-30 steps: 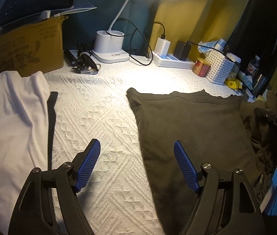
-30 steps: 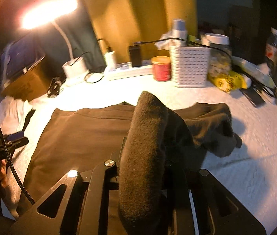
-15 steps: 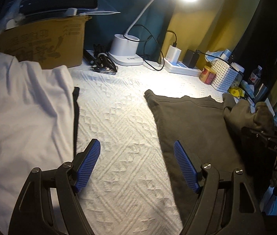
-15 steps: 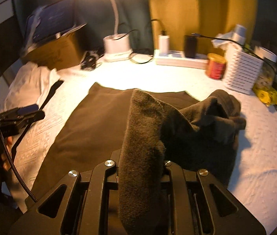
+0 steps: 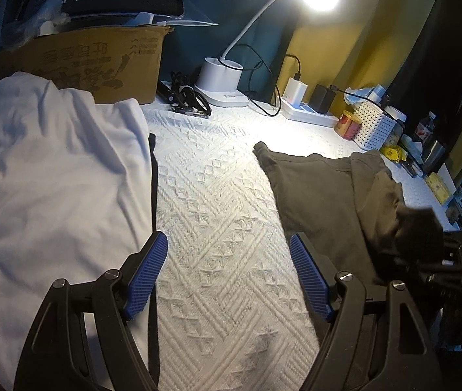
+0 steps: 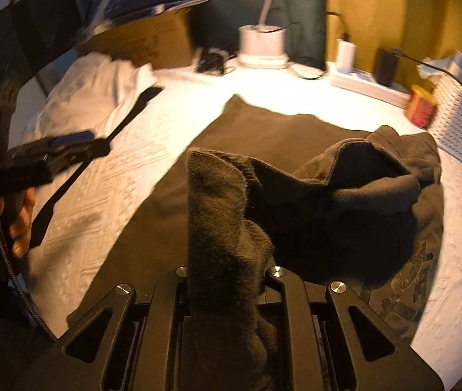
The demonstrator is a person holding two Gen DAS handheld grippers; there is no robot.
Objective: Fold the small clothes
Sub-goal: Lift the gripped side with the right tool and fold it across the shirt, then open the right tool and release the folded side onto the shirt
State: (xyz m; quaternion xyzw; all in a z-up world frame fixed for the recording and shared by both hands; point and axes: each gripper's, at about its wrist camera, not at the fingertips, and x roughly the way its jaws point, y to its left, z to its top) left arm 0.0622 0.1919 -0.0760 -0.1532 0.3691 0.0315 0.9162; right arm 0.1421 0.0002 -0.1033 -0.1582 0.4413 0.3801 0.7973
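Note:
A dark olive-brown garment (image 5: 322, 192) lies spread on the white textured cover (image 5: 217, 215); it also shows in the right wrist view (image 6: 263, 137). My right gripper (image 6: 227, 260) is shut on a bunched edge of that garment (image 6: 217, 208) and holds it lifted over the flat part. My left gripper (image 5: 227, 270) is open and empty, hovering over the bare cover just left of the garment's edge. It shows at the left of the right wrist view (image 6: 51, 153). A white garment (image 5: 48, 176) lies further left.
A cardboard box (image 5: 100, 62) stands at the back left. A white lamp base (image 5: 221, 81), cables, a power strip (image 5: 309, 114), a red can (image 5: 348, 125) and a white perforated basket (image 5: 374, 127) line the back edge.
My right gripper has carried the bunched edge leftward over the flat garment. My left gripper has moved left, so more of the white garment and box are in view.

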